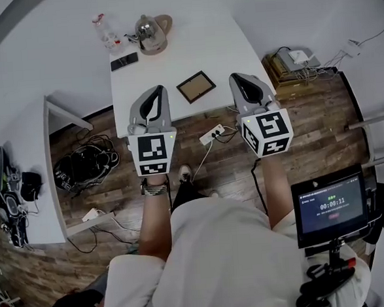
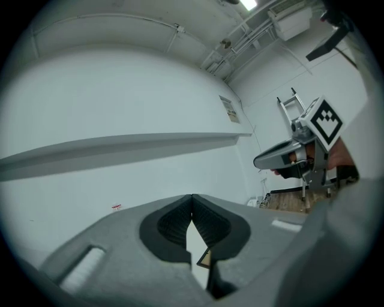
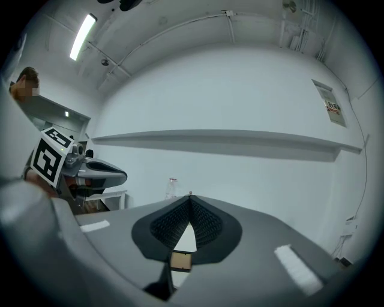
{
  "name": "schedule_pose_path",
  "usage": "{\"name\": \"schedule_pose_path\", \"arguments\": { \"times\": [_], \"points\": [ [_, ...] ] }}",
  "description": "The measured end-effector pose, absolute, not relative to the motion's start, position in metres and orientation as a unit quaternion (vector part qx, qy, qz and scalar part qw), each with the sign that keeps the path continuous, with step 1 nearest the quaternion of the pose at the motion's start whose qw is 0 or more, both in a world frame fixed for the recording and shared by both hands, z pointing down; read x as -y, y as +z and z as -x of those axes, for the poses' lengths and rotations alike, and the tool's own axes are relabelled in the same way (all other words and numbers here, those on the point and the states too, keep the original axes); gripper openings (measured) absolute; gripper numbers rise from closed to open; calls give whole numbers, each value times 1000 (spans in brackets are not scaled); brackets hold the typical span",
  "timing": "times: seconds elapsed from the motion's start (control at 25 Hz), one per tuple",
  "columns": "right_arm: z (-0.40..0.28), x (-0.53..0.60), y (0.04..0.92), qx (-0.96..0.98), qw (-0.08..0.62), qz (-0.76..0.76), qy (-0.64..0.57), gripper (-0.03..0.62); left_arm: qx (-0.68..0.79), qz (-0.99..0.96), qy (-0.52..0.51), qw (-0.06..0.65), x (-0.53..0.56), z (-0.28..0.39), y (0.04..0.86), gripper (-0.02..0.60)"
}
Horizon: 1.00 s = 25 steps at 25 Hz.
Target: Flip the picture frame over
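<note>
A small dark-rimmed picture frame [image 1: 196,86] with a tan face lies flat on the white table [image 1: 237,48], near its front edge. Both grippers hover above that edge with the frame between them, held roughly level and touching nothing. My left gripper [image 1: 155,92] is shut and empty; a corner of the frame [image 2: 206,258] shows below its closed tips [image 2: 192,196]. My right gripper [image 1: 238,79] is shut and empty too, and the frame [image 3: 180,260] peeks through under its tips [image 3: 190,195].
At the table's far end stand a kettle [image 1: 151,33], a plastic bottle [image 1: 107,32] and a phone [image 1: 124,61]. A power strip [image 1: 211,134] and cables lie on the wooden floor. A white side table [image 1: 23,174] is at left, a tablet screen [image 1: 330,205] at right.
</note>
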State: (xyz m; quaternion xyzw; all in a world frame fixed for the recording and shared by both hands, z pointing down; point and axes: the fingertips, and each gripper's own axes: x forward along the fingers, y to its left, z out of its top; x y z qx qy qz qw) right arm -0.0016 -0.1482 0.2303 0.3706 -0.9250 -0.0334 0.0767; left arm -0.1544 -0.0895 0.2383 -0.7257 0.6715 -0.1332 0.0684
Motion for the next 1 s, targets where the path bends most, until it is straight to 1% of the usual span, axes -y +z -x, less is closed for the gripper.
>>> {"name": "schedule_pose_path", "arguments": {
  "times": [0.32,0.68,1.0],
  "points": [
    [17,142,218,931,75,-355,-52,2,-682,716,-127,75,80,163,226,3],
    [17,144,212,931,66,-355,-52,2,-681,714,-143,83,80,161,228,3],
    [17,141,215,933,72,-350,-49,3,-679,715,-146,81,78,157,228,3]
  ]
}}
